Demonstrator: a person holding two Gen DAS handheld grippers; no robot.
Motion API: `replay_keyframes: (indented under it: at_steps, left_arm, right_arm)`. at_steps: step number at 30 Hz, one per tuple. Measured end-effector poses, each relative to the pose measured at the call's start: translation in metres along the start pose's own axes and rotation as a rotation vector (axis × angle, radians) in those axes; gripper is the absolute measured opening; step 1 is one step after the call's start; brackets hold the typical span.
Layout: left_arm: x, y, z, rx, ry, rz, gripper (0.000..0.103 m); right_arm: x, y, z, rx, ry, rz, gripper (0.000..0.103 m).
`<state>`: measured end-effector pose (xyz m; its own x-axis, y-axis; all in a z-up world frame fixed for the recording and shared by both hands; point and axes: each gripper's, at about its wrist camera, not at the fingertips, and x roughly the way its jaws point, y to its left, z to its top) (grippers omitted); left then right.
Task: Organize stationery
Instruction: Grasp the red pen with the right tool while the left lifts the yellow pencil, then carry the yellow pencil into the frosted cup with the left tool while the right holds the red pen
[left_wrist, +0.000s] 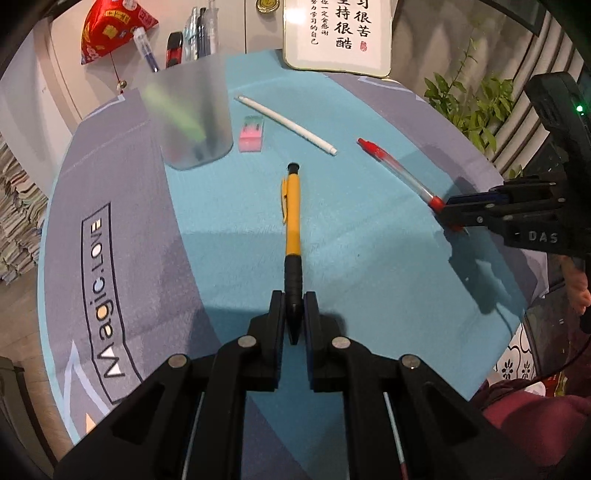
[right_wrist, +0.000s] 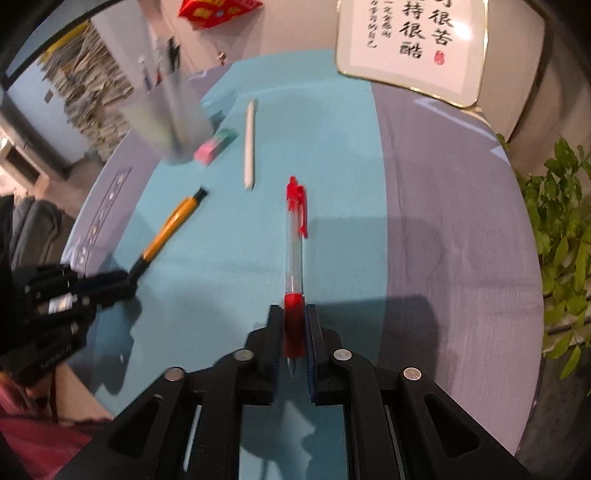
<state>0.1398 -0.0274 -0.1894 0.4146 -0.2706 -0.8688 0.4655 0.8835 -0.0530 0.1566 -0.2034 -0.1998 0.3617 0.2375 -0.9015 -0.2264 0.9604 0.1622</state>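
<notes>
My left gripper (left_wrist: 294, 308) is shut on the black grip of a yellow mechanical pencil (left_wrist: 291, 214), which points away over the blue mat. My right gripper (right_wrist: 294, 321) is shut on the red grip of a clear red pen (right_wrist: 294, 236). In the left wrist view the right gripper (left_wrist: 452, 214) holds the red pen (left_wrist: 399, 171) at the right. In the right wrist view the left gripper (right_wrist: 129, 282) holds the yellow pencil (right_wrist: 170, 229) at the left. A frosted pen cup (left_wrist: 190, 114) with pens inside stands at the back left.
A pink eraser (left_wrist: 252, 133) and a white pen (left_wrist: 286, 124) lie on the mat (left_wrist: 369, 266) beyond the pencil. A framed calligraphy card (left_wrist: 338, 35) leans at the back. A green plant (right_wrist: 557, 236) stands off the table's right edge. Paper stacks sit far left.
</notes>
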Motion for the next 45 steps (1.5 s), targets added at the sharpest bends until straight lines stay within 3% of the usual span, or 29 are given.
replay_keyframes:
  at_steps: [3, 6, 16, 18, 26, 29, 30, 45]
  left_arm:
    - [0.002, 0.001, 0.014, -0.015, -0.029, 0.014, 0.028]
    - [0.011, 0.0, 0.03, -0.012, -0.042, 0.036, 0.029]
    - [0.042, -0.007, 0.063, 0.015, -0.015, 0.049, 0.025]
    - [0.042, -0.007, 0.065, 0.023, -0.018, 0.042, 0.011]
    - [0.016, -0.003, 0.062, 0.004, -0.087, 0.042, 0.011]
    - [-0.005, 0.0, 0.059, -0.012, -0.135, 0.04, 0.011]
    - [-0.01, 0.001, 0.059, -0.018, -0.145, 0.041, 0.011]
    - [-0.086, 0.025, 0.065, -0.093, -0.334, 0.088, 0.011]
  right_arm:
    - [0.002, -0.001, 0.01, -0.013, -0.023, -0.044, 0.024]
    - [-0.002, 0.006, 0.025, -0.024, -0.076, -0.033, 0.04]
    - [0.009, 0.004, 0.063, 0.006, -0.095, -0.055, 0.04]
    - [0.012, 0.005, 0.064, 0.002, -0.087, -0.06, 0.04]
    - [0.03, 0.014, 0.07, -0.058, -0.039, -0.083, 0.04]
    - [0.028, 0.016, 0.072, -0.064, -0.049, -0.088, 0.015]
    - [0.026, 0.015, 0.072, -0.051, -0.05, -0.07, 0.015]
    - [-0.074, 0.027, 0.056, -0.008, -0.316, 0.005, 0.015]
